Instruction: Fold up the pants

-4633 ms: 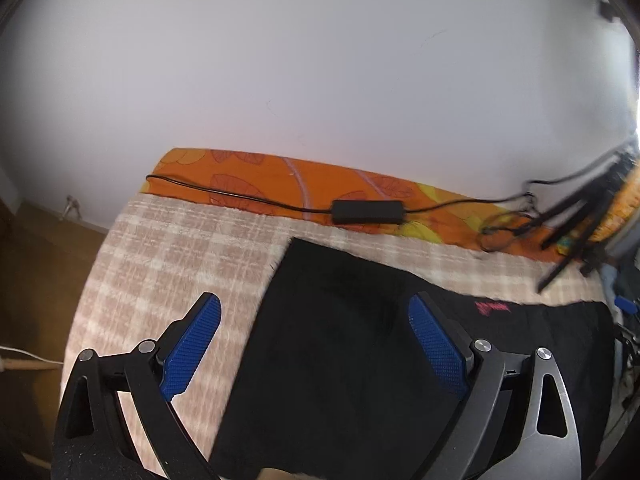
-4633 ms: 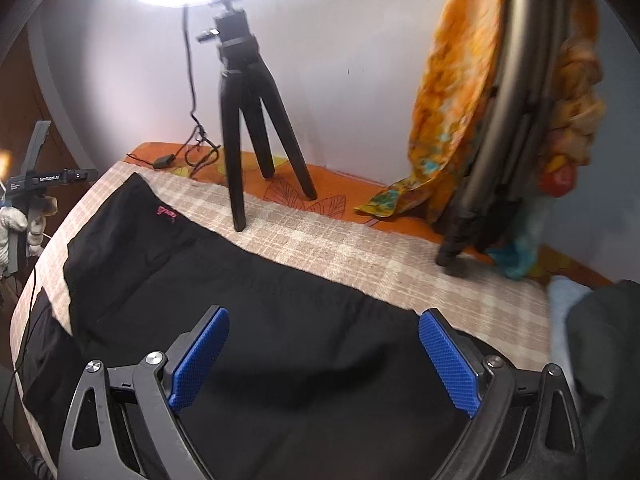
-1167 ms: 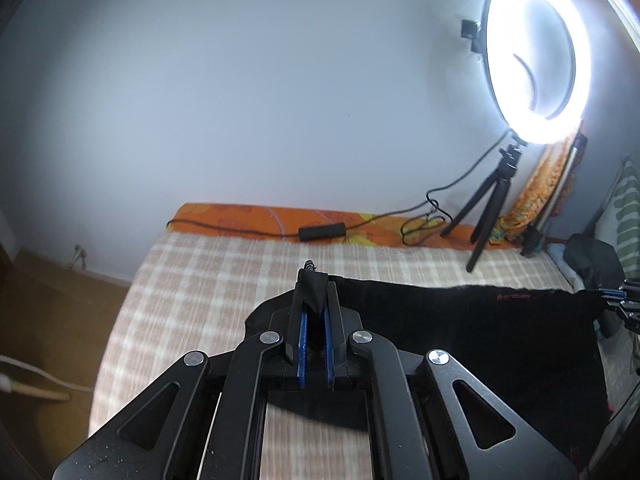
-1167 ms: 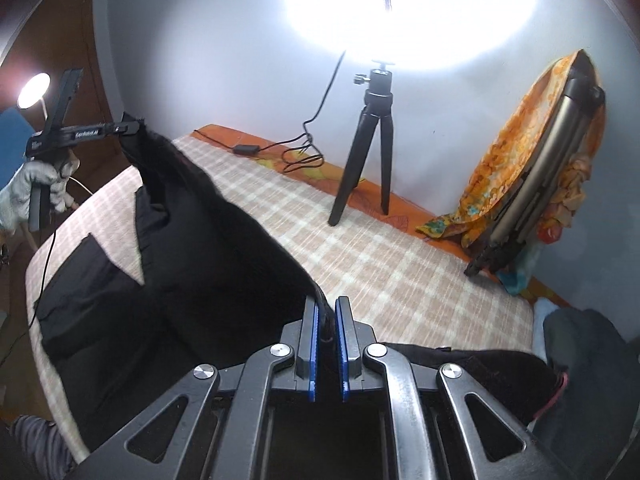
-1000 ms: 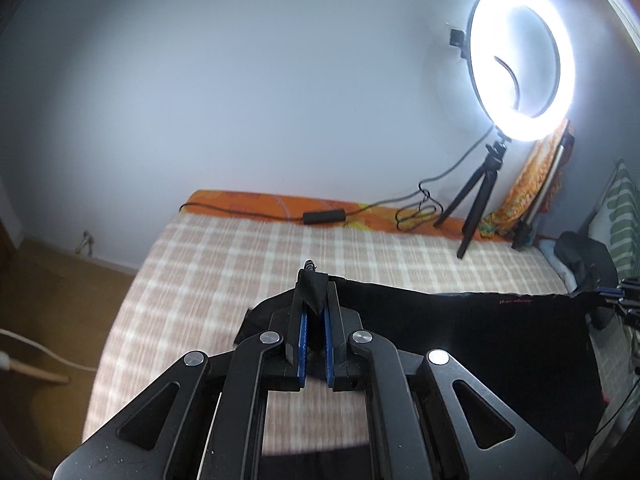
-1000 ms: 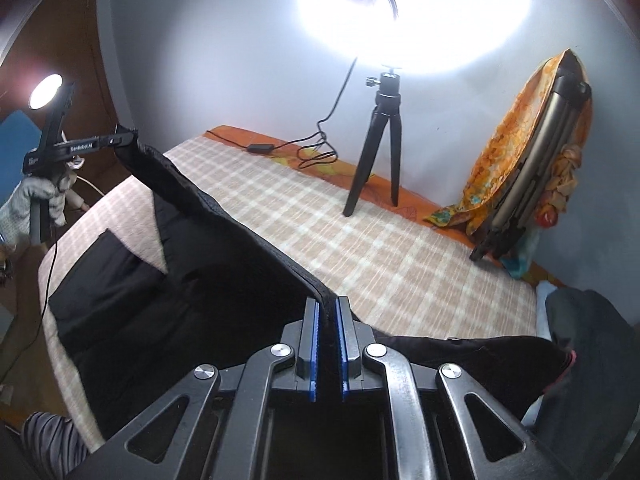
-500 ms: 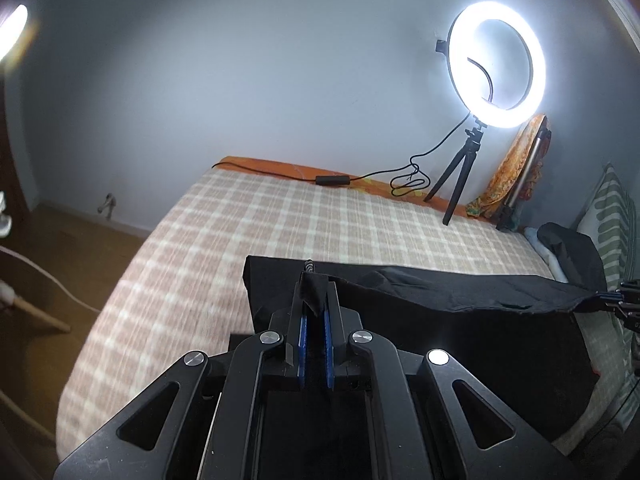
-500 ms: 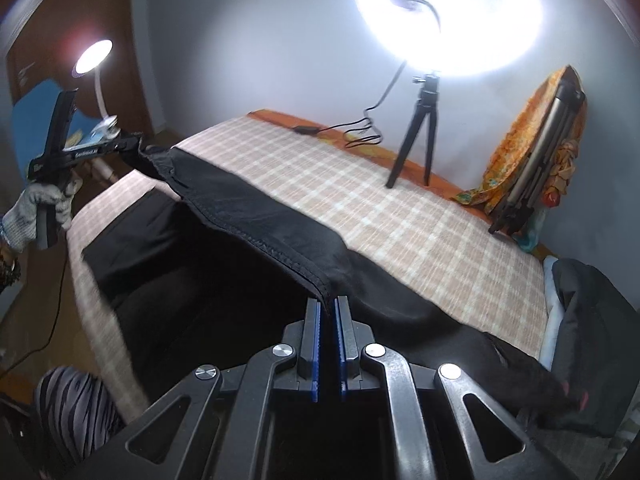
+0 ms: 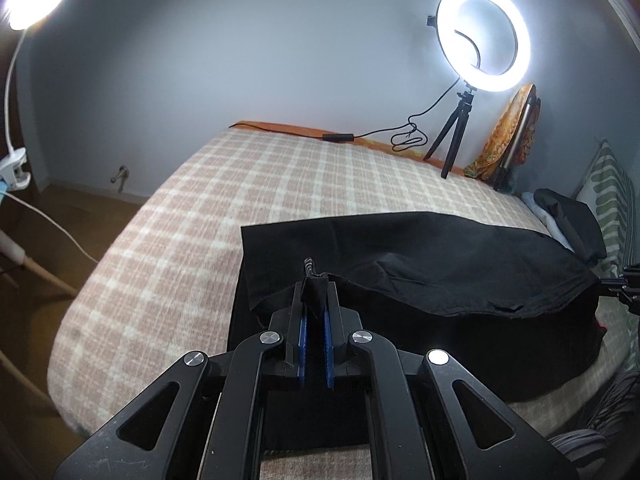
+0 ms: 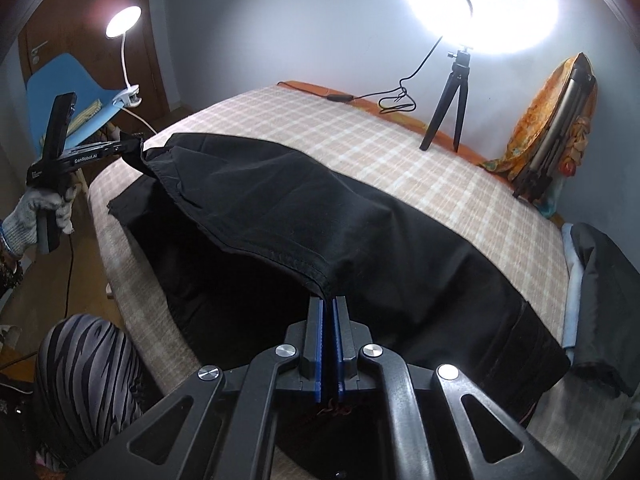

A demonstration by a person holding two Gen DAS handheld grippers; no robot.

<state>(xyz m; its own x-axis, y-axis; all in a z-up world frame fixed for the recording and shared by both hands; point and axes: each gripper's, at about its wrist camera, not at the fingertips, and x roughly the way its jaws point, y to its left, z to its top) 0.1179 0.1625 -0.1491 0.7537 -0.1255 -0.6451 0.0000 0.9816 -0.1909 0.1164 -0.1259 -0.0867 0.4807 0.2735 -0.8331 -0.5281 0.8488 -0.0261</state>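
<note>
Black pants (image 9: 420, 264) lie on a checked bed, with their far edge lifted and carried over the lower layer toward the near side. My left gripper (image 9: 315, 286) is shut on one end of that raised edge. My right gripper (image 10: 328, 300) is shut on the other end, and the pants (image 10: 300, 208) stretch between the two. In the right wrist view the left gripper (image 10: 134, 146) shows at the far left, held by a gloved hand. The right gripper's tip shows at the right edge of the left wrist view (image 9: 618, 280).
The checked bedspread (image 9: 280, 184) covers the bed. A ring light on a black tripod (image 9: 454, 136) and its cable stand at the far edge. A dark garment (image 10: 604, 292) and a striped pillow (image 9: 612, 188) lie at the right. A blue chair with a clip lamp (image 10: 120, 60) stands left.
Both grippers, shut on the pants' far edge, have pulled it up and back toward the near side, so the top layer now drapes over the lower one.
</note>
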